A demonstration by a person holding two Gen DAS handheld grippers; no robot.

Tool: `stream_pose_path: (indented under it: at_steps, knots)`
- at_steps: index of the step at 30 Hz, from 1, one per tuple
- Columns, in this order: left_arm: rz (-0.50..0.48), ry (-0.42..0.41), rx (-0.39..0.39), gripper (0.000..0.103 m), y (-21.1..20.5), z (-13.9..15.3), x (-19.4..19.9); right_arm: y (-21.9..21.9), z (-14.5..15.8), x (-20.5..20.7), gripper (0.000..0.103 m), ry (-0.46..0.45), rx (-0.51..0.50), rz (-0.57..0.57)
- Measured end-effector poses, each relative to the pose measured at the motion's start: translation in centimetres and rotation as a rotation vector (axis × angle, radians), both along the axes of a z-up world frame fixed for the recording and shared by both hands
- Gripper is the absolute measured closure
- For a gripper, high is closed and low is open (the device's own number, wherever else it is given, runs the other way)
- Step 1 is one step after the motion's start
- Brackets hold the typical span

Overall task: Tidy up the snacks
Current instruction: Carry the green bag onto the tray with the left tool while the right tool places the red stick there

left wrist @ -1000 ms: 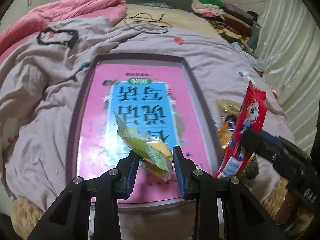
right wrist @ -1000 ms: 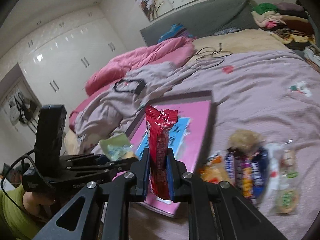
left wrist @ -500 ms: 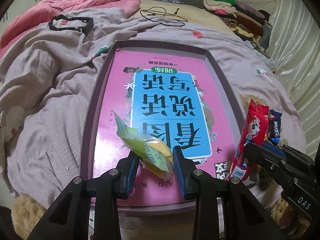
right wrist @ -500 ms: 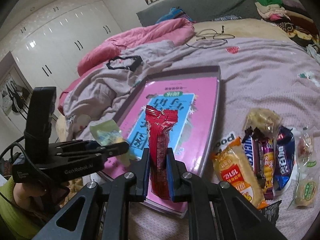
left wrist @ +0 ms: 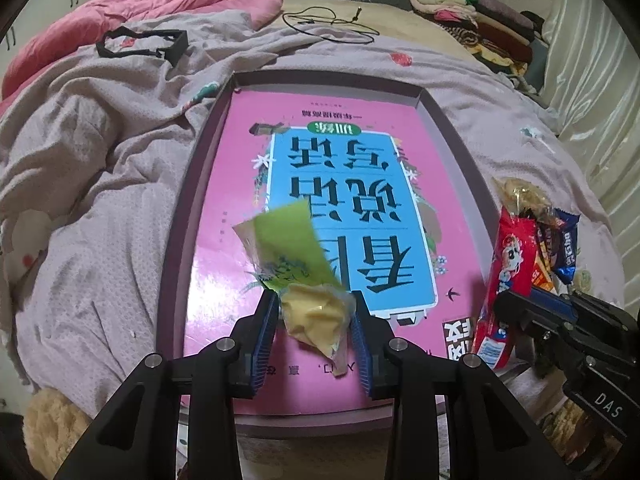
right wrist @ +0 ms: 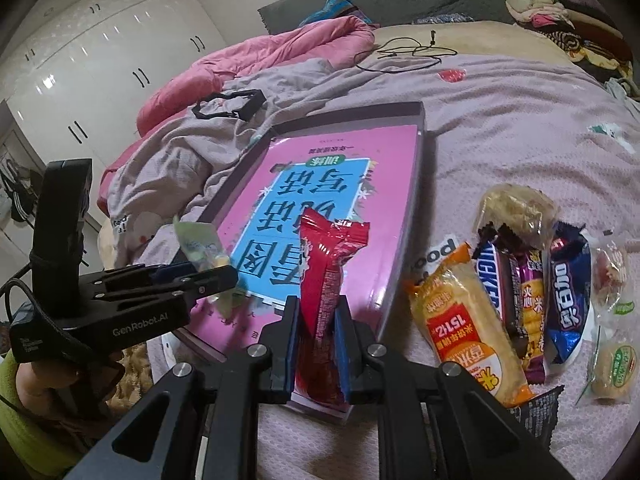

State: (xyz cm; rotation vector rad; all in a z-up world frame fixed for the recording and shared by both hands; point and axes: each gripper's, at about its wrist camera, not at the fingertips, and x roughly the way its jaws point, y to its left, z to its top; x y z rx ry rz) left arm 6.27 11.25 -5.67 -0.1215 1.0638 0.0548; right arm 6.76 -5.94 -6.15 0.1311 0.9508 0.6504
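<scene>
Two snacks are held at once, one in each gripper, above a shallow tray (left wrist: pixel 452 128) that lies on a mauve bedspread (left wrist: pixel 100 184). The left gripper (left wrist: pixel 314 322) is clamped on a green-and-yellow packet (left wrist: pixel 296 268): the yellow, puffy lower part is squeezed between the blue pads, while the flat green end sticks out past the fingertips, over the pink book (left wrist: pixel 240 152) that fills the tray. The packet's bottom corner hangs down between the jaws, toward the camera.

The right gripper (right wrist: pixel 318 332) is closed tight on a red wrapper (right wrist: pixel 326 264) — a long, narrow pack that is pinched at its lower half and stands nearly upright, its crimped top fanned out above the fingertips. From the right wrist view it is seen over the near right corner of the tray; from the left wrist view the same pack is seen just beside the tray's right rim.

More snacks are spread on the bedspread to the right of the tray: an orange cake bar (right wrist: pixel 468 320), a brown chocolate bar (right wrist: pixel 494 280), a purple bar (right wrist: pixel 532 316), a blue pack (right wrist: pixel 568 300), a clear bag of pastry (right wrist: pixel 516 212) and two small round cakes in clear wrap (right wrist: pixel 614 364). A pink quilt (left wrist: pixel 132 12) is bunched at the far left, and a black cable (left wrist: pixel 332 28) lies beyond the tray.
</scene>
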Motion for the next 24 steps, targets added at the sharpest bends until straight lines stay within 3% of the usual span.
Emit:
stream_pose_path:
  at_steps: [7,14,24]
  knots:
    - [-0.006,-0.004,-0.004,0.065,-0.22,0.04,0.02,-0.43,-0.06,-0.15,0.084,0.007,0.017,-0.009]
    - [-0.007,-0.006,-0.004,0.064,-0.22,0.09,0.02,-0.59,0.08,-0.43,0.07,0.009,0.033,-0.012]
    - [-0.015,-0.023,-0.015,0.051,-0.39,0.56,-0.04,-0.87,0.58,-0.89,0.062,-0.003,0.051,-0.017]
